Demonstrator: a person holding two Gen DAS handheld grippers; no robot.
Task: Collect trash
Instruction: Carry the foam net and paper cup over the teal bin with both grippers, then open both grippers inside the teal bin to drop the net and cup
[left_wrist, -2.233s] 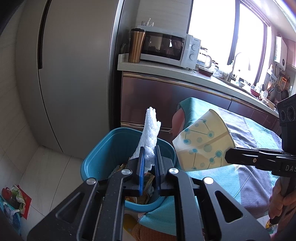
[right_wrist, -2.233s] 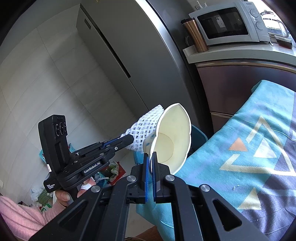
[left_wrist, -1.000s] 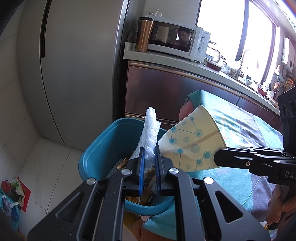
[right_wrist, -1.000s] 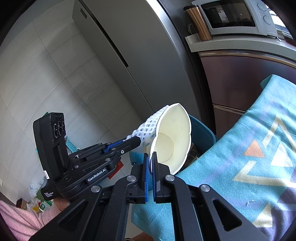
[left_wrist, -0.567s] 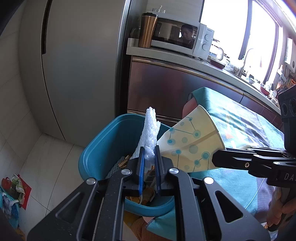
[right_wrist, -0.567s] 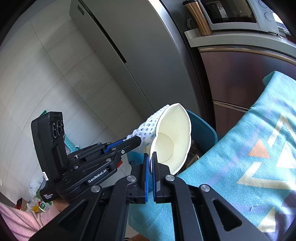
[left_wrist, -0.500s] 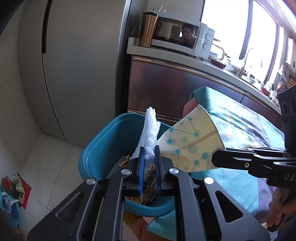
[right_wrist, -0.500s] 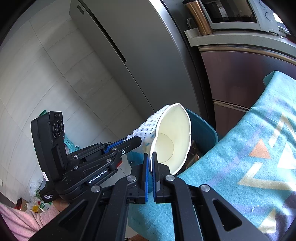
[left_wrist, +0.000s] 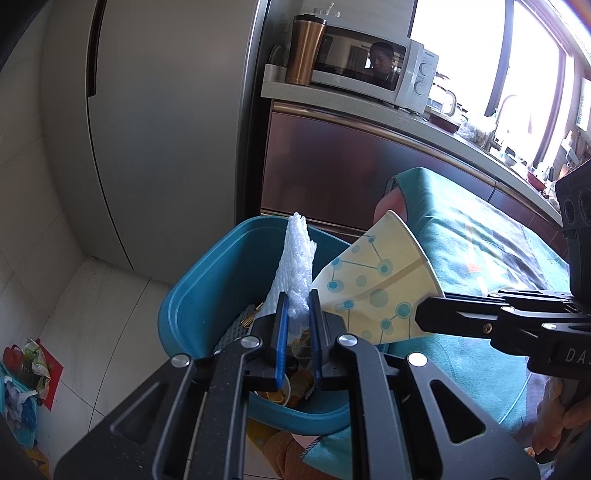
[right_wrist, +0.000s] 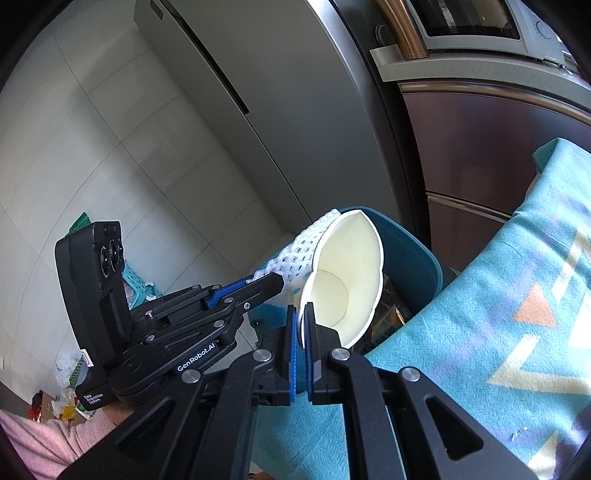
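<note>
both grippers now hang closer over the teal bin (left_wrist: 207, 295) than before, its rim reaching further under them. left gripper (left_wrist: 294, 314) is clamped on the white foam net (left_wrist: 295, 266) above the bin; right gripper (right_wrist: 300, 321) pinches the paper cup (right_wrist: 343, 284) rim beside it.

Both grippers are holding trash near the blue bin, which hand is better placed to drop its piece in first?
Left, probably. The left gripper holds the white foam net right over the open blue bin. The right gripper's paper cup hangs nearer the bin's rim, by the tablecloth.
</note>
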